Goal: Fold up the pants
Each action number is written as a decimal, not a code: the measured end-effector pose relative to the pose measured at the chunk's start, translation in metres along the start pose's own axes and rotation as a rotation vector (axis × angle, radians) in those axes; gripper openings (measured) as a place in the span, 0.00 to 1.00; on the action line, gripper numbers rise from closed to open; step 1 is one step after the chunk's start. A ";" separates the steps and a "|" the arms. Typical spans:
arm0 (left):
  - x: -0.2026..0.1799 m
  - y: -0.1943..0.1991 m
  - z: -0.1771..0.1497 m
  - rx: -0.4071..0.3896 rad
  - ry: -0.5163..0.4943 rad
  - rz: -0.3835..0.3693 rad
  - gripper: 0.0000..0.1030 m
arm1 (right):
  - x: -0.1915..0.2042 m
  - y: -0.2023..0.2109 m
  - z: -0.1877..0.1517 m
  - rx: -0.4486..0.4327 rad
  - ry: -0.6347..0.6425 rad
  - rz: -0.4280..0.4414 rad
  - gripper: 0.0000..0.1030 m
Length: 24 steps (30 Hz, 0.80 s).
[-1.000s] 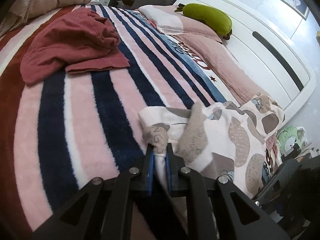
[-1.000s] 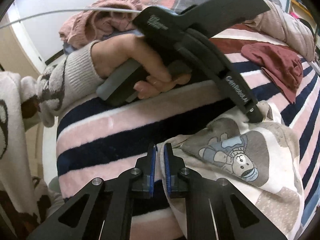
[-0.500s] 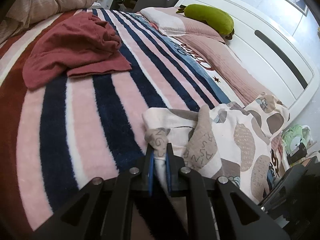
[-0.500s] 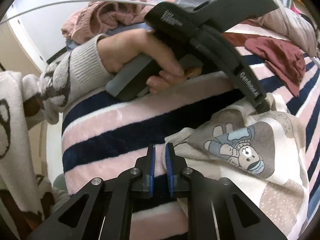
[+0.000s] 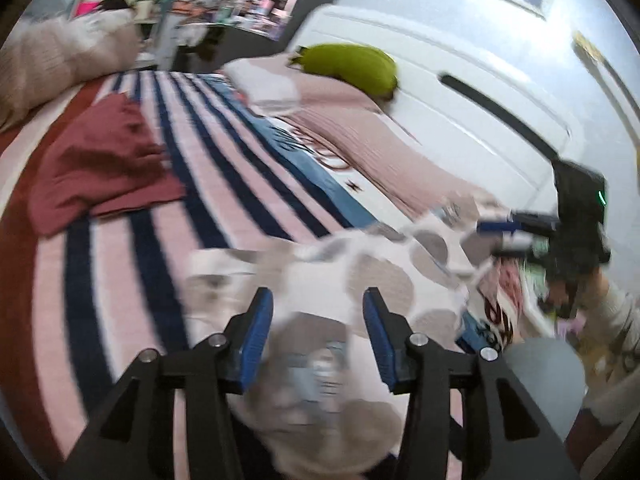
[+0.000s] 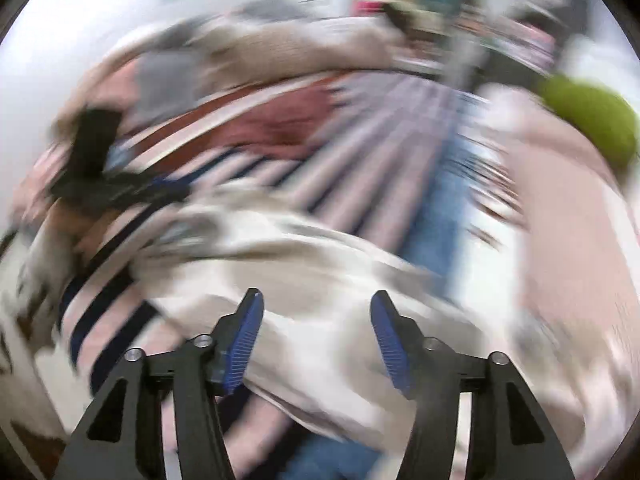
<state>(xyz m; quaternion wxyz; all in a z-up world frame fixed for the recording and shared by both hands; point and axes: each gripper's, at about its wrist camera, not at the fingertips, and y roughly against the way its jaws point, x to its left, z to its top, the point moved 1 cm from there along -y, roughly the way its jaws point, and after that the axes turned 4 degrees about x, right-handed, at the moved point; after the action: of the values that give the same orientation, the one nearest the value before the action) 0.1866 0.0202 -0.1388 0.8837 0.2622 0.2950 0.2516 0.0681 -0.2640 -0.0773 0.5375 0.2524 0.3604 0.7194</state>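
Note:
The white pants with brown patches lie bunched on the striped blanket, blurred by motion. My left gripper hovers just above them; its jaws are opening, blue pads clear of the cloth. In the right wrist view the pants spread below my right gripper, whose jaws are opening too, with nothing pinched. The right gripper also shows at the pants' far right edge, a hand behind it. At the left of the right wrist view, the left gripper appears as a dark smear.
A dark red garment lies on the blanket to the left. A green plush rests on pink pillows by the white headboard. Rumpled bedding piles at the far left. Clutter sits off the bed's right side.
Both grippers let go of the pants' edge and opened. Both lifted away; the right one swung and rolled far, now facing along the bed toward the headboard.

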 end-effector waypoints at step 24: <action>-0.051 -0.001 0.027 -0.054 0.111 0.338 0.60 | -0.193 0.071 -0.141 -0.329 -0.614 -0.138 0.68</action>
<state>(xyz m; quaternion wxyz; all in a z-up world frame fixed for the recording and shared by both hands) 0.1692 -0.0197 -0.1011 0.8179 0.2700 0.2881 0.4186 -0.0228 -0.4944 -0.1025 0.7017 0.3420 0.0775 0.6203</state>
